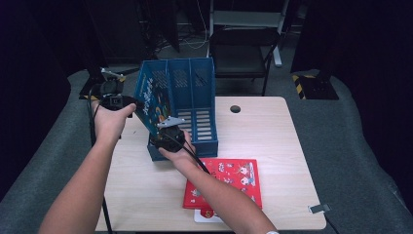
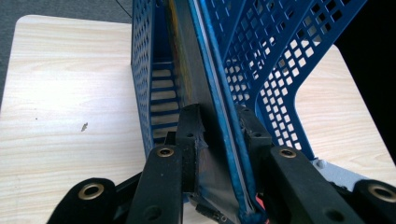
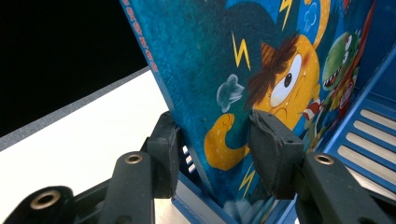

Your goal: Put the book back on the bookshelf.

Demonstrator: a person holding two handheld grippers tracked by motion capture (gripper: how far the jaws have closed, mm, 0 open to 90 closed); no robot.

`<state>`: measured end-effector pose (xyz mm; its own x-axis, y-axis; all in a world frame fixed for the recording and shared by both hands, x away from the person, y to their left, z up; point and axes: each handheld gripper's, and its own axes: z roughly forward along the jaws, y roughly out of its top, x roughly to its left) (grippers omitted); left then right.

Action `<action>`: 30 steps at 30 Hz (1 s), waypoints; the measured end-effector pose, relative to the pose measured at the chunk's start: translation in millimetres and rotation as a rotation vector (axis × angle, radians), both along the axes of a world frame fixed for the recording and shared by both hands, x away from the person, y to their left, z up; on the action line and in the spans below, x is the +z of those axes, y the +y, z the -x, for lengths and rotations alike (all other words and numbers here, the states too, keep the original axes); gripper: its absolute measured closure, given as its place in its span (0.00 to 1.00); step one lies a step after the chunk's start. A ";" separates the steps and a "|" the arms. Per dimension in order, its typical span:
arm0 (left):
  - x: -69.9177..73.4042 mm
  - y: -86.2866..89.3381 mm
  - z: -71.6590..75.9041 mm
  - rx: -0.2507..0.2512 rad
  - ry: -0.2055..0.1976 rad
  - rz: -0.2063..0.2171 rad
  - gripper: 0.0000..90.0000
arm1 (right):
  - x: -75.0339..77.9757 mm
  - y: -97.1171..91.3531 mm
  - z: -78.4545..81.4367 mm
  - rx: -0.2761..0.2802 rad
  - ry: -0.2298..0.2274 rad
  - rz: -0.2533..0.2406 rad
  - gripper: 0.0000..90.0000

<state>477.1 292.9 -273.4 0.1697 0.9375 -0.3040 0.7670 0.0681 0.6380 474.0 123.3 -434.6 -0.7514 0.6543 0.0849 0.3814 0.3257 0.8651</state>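
Book (image 1: 155, 100) leans tilted in the leftmost slot of the blue rack (image 1: 195, 105), centre of the high frame. Left gripper (image 2: 218, 125) pinches its upper edge; right gripper (image 3: 215, 140) straddles book and rack wall low down, whether gripping I cannot tell.

right hand-held gripper (image 3: 215, 154) | jaws straddle blue picture book (image 3: 261, 70) | blue rack (image 3: 369, 135) | pale table (image 3: 93, 140)

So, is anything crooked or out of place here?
Yes. The blue book leans at a slant in the leftmost slot of the blue rack instead of standing straight, with its top past the rack's left wall.
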 end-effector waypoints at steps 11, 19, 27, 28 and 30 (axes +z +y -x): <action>1.5 -0.7 3.7 0.019 0.006 -0.019 0.85 | -5.3 0.9 -1.7 0.002 -0.003 0.029 0.59; 5.4 -5.4 3.0 0.052 0.027 -0.039 0.87 | -3.0 0.2 -3.4 0.019 0.005 0.034 0.59; 13.0 -3.7 4.6 0.052 0.035 -0.058 0.87 | 1.2 6.0 -4.2 0.030 0.024 0.014 0.60; 13.0 -3.7 4.6 0.052 0.035 -0.058 0.87 | 1.7 6.7 -4.8 0.033 0.020 0.012 0.60; 14.4 -3.5 5.2 0.063 0.031 -0.052 0.87 | 2.3 7.7 -4.7 0.031 0.021 0.009 0.60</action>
